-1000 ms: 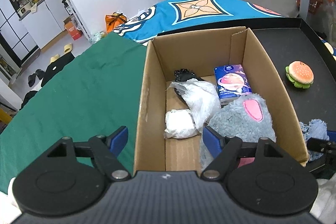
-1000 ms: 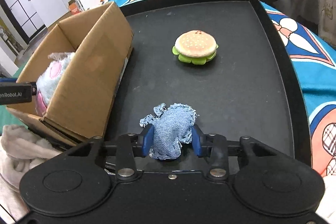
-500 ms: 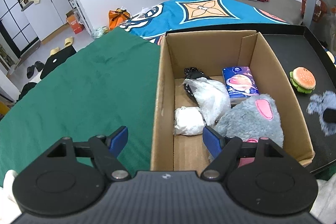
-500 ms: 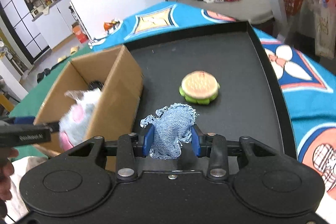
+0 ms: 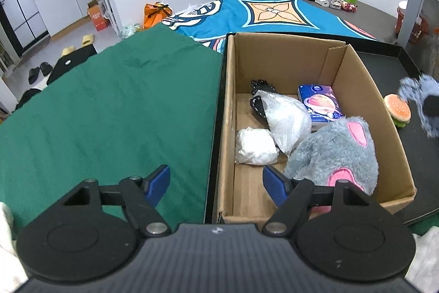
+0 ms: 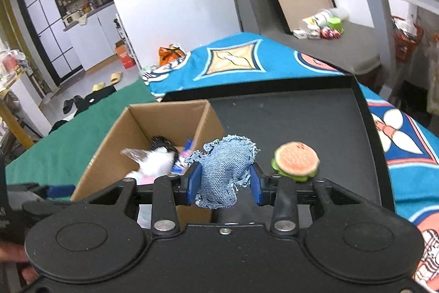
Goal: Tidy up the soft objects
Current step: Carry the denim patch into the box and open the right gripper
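Note:
My right gripper (image 6: 223,180) is shut on a blue denim pouch (image 6: 225,169) and holds it in the air by the right wall of the open cardboard box (image 6: 109,153). The pouch also shows, blurred, at the right edge of the left wrist view (image 5: 424,103). My left gripper (image 5: 216,183) is open and empty above the box's near left wall (image 5: 225,128). Inside the box lie a grey and pink plush (image 5: 337,155), a clear plastic bag (image 5: 285,120), a white bundle (image 5: 255,146), a blue tissue pack (image 5: 319,103) and a black item (image 5: 260,87). A burger plush (image 6: 296,161) sits on the black tray (image 6: 329,122).
A green cloth (image 5: 109,114) covers the surface left of the box. A blue patterned cloth (image 5: 269,13) lies behind. The tray has a raised rim (image 6: 370,133). A grey table with small items (image 6: 323,26) stands at the back.
My right gripper has lifted the denim pouch off the tray and carried it up and left toward the box. The left gripper has pulled back and stays open.

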### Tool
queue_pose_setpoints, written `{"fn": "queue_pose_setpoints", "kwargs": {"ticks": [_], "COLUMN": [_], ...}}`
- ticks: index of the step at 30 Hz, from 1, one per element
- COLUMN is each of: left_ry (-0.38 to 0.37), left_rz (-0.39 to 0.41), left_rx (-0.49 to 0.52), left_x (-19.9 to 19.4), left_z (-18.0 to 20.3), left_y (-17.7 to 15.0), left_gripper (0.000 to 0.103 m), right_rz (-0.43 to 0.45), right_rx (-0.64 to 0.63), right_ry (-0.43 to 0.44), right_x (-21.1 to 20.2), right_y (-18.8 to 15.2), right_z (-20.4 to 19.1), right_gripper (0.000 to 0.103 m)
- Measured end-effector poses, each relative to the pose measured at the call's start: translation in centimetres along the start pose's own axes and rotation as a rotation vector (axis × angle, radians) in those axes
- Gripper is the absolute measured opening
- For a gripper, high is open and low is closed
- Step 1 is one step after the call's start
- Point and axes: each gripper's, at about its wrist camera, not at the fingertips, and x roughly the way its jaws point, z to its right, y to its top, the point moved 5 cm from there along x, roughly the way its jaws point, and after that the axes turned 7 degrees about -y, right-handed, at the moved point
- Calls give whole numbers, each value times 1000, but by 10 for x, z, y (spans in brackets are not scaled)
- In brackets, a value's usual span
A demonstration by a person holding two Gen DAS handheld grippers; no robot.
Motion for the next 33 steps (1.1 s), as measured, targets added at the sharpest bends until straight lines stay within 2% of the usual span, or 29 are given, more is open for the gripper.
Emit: {"fn": "queue_pose_setpoints", "kwargs": {"ticks": [3, 9, 12, 14, 17, 20, 23, 25, 26, 27, 29, 33], "left_ry": [-21, -47, -62, -72, -87, -83, -97, -102, -102, -102, -101, -103], "left_rz": [6, 8, 9, 8, 8, 14, 13, 13, 14, 14, 12, 5], "left_rx": [-18, -48, -56, -67, -73, -79, -93, -96, -97, -99, -102, -104], "left_x": [1, 3, 4, 5, 6, 5, 4, 4, 4, 4, 4, 4], "left_z": [-2, -2, -2, -3, -4, -6, -10, -10, -10, -10, -10, -11], "left_y": [-3, -4, -5, -5, -5, -5, -6, -6, -6, -6, -6, -5], "left_gripper": [71, 56, 43, 29, 17, 10, 10, 10, 10, 10, 10, 11], "right_rz": [23, 45, 49, 45, 45, 48, 42, 30, 34, 34, 38, 26], "right_rx": [-25, -84, -106, -116, -129, -151, -165, -176, -178, -179, -182, -162], "right_ry": [26, 68, 92, 102, 120, 134, 153, 189, 204, 218, 229, 201], "right_x": [-1, 1, 2, 4, 6, 9, 12, 12, 10, 9, 6, 7], "right_y": [5, 13, 16, 17, 20, 23, 24, 24, 23, 23, 23, 22], "right_z": [-12, -37, -46, -53, -63, -73, -82, -90, -93, -95, -96, -87], "right_gripper": [37, 37, 37, 38, 38, 38, 40, 45, 50, 62, 73, 75]}}
